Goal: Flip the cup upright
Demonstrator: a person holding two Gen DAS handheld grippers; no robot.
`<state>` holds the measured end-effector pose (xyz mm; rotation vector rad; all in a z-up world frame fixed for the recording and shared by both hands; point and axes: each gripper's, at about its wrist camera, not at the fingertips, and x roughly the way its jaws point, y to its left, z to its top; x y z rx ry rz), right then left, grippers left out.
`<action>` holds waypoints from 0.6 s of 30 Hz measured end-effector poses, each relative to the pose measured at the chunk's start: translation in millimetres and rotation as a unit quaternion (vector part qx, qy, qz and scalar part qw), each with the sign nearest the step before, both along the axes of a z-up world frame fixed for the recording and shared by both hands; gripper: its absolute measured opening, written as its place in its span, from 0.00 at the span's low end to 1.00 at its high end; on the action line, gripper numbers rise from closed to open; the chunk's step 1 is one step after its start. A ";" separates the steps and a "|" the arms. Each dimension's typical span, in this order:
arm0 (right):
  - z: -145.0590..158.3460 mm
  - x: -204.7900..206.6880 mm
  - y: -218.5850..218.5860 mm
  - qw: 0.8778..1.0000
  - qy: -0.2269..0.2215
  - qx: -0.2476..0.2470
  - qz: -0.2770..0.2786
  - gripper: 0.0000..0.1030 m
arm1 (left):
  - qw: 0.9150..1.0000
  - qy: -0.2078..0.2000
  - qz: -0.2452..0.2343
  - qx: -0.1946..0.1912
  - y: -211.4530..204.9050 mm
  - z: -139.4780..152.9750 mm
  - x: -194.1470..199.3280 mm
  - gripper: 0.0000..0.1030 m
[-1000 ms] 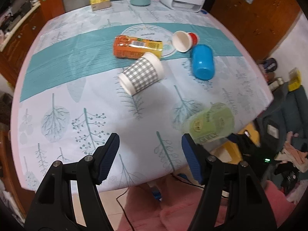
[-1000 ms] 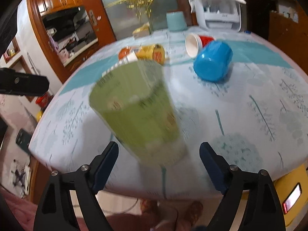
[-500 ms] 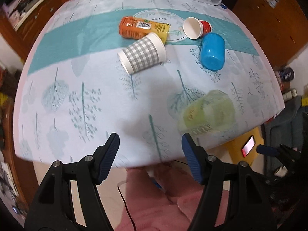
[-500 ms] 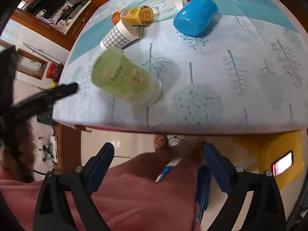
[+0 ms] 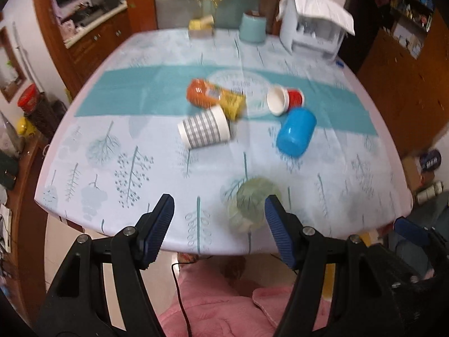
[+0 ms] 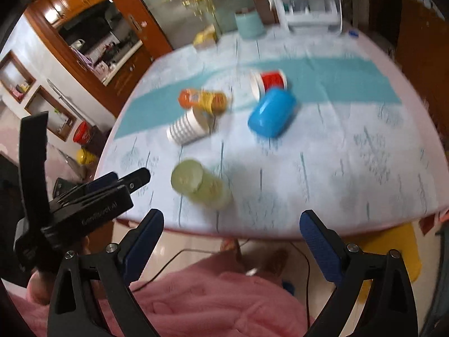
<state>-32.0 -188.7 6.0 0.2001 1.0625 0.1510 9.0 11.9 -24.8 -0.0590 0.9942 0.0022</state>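
The table (image 5: 84, 151), under a leaf-print cloth, spreads ahead of both my grippers. My left gripper (image 5: 219, 229) and right gripper (image 6: 231, 240) hang off its near edge, jaws spread wide, holding nothing. The green cup (image 6: 200, 185) lies on its side just ahead of my right gripper, near the edge. Farther ahead lie a blue cup (image 5: 296, 132), a checked cup (image 5: 204, 130), an orange packet (image 5: 214, 98) and a red cup (image 5: 284, 99).
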 end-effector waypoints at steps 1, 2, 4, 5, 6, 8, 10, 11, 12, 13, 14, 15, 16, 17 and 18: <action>3.5 -0.9 2.0 1.000 -0.012 -0.010 0.002 0.96 | 1.000 -0.012 0.009 0.006 -0.7 4.4 -3.3 0.63; 6.5 -2.1 3.8 1.000 -0.024 -0.019 0.003 0.97 | 1.000 -0.020 0.015 0.014 -2.2 8.4 -4.8 0.65; 12.0 -4.8 9.5 0.999 -0.045 -0.027 0.008 0.98 | 0.998 -0.042 0.025 0.038 -5.0 14.5 -11.0 0.72; 14.1 -6.3 11.4 0.998 -0.054 -0.030 0.010 0.99 | 0.998 -0.049 0.025 0.042 -4.8 17.1 -13.8 0.76; 15.1 -7.6 12.7 0.997 -0.061 -0.037 0.011 0.99 | 0.997 -0.054 0.024 0.044 -5.6 18.9 -15.6 0.77; 14.2 -9.3 16.2 0.996 -0.068 -0.051 0.012 0.99 | 0.996 -0.070 0.028 0.042 -6.0 24.9 -20.0 0.78; 15.3 -10.4 13.1 0.996 -0.073 -0.045 0.007 0.99 | 0.995 -0.082 0.032 0.047 -7.3 30.0 -22.7 0.81; 17.2 -10.2 9.4 0.996 -0.078 -0.040 0.000 1.00 | 0.995 -0.084 0.034 0.052 -8.0 31.1 -24.2 0.83; 18.3 -10.5 6.0 0.996 -0.083 -0.036 -0.006 1.00 | 0.994 -0.086 0.036 0.058 -8.6 31.9 -25.0 0.86; 18.7 -11.2 3.0 0.996 -0.085 -0.032 -0.010 1.00 | 0.993 -0.088 0.040 0.062 -8.6 33.0 -26.2 0.88; 18.3 -11.1 0.2 0.996 -0.085 -0.030 -0.013 1.00 | 0.993 -0.089 0.043 0.064 -8.2 33.7 -27.2 0.92; 18.3 -11.0 -1.4 0.996 -0.086 -0.028 -0.016 1.00 | 0.993 -0.090 0.046 0.063 -6.8 34.1 -27.7 0.98; 17.0 -10.1 -2.3 0.996 -0.083 -0.031 -0.017 1.00 | 0.993 -0.092 0.050 0.058 -4.7 34.9 -28.5 1.00; 15.3 -9.8 -2.5 0.996 -0.080 -0.035 -0.019 1.00 | 0.993 -0.093 0.052 0.055 -3.4 34.9 -29.1 1.00; 14.0 -9.0 -2.1 0.996 -0.076 -0.037 -0.017 1.00 | 0.993 -0.093 0.053 0.050 -2.2 34.9 -30.1 1.00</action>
